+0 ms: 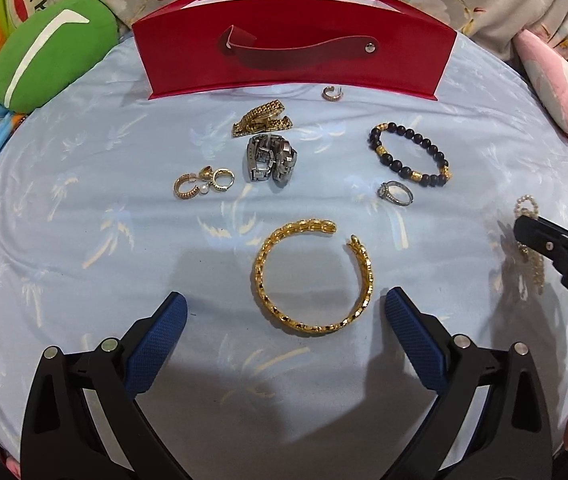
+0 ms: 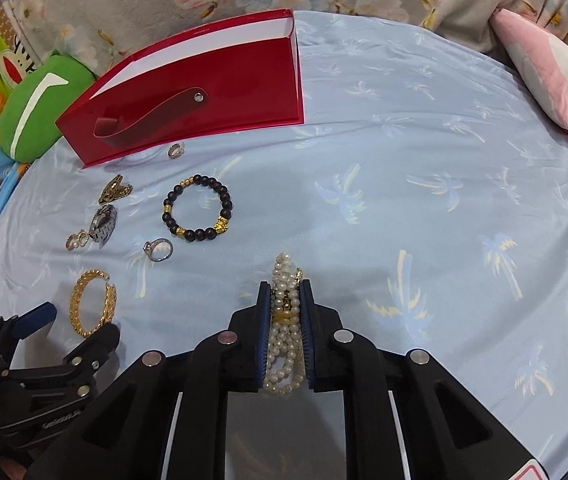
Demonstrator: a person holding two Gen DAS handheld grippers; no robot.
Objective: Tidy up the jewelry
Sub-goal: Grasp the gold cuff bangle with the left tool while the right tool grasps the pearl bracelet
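Right gripper clamped on pearl bracelet, bottom centre of right wrist view. Left gripper spread wide, flanking gold bangle on blue bedsheet, lower centre. Red box up top.

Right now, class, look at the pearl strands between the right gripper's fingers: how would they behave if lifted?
The pearl strands would probably go floppy: loops already sag below the fingers. The round beads look smooth, so they might slip. They seem light.
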